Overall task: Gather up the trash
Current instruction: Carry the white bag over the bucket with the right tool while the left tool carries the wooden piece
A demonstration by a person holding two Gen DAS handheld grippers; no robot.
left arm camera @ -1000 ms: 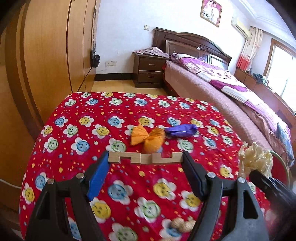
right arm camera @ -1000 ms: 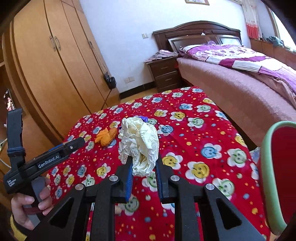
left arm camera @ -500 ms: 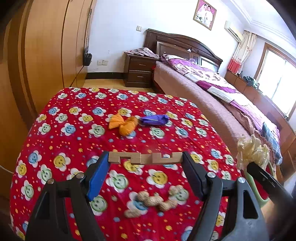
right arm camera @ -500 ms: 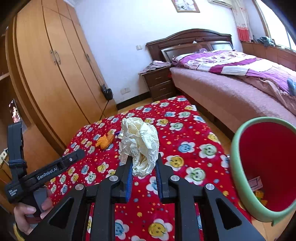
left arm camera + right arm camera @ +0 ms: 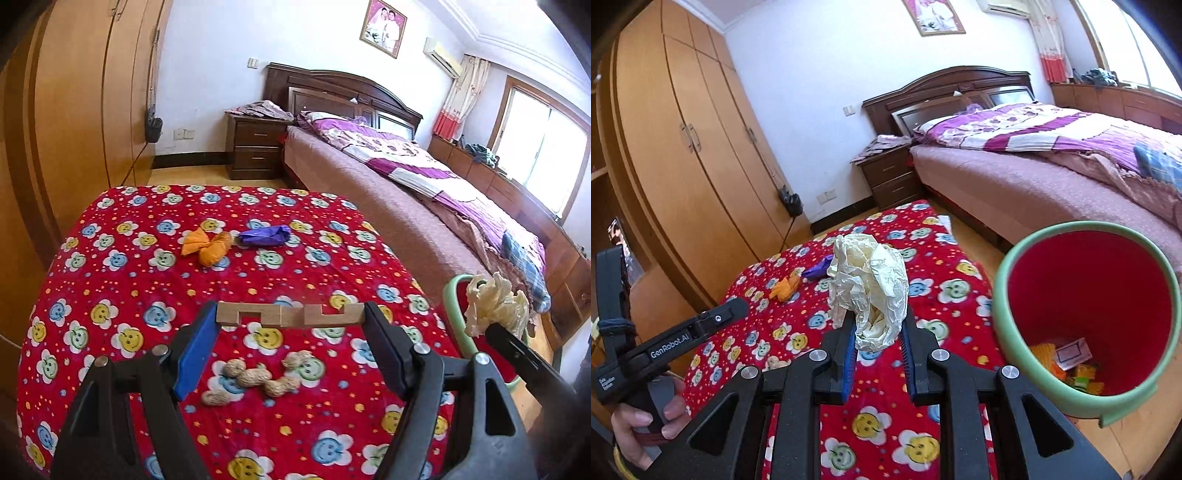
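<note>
My right gripper [image 5: 877, 326] is shut on a crumpled cream paper ball [image 5: 870, 286], held above the table's right side, left of a red bin with a green rim [image 5: 1004, 332] on the floor. The paper ball also shows in the left wrist view [image 5: 495, 308]. My left gripper [image 5: 290, 321] is shut on a notched wooden piece [image 5: 290, 314], above the red flowered tablecloth [image 5: 129, 295]. Peanut shells [image 5: 255, 376] lie just below it. An orange wrapper [image 5: 207, 247] and a purple wrapper [image 5: 264, 235] lie farther back.
The bin holds several scraps [image 5: 1071, 363] at its bottom. A wooden wardrobe [image 5: 74, 110] stands left of the table. A bed [image 5: 424, 192] and nightstand [image 5: 255, 151] stand beyond, with wooden floor between table and bed.
Both grippers have pulled back and risen. The right gripper has swung right with the paper ball, bringing the bin's opening into full view. The peanut shells have come into view under the left gripper.
</note>
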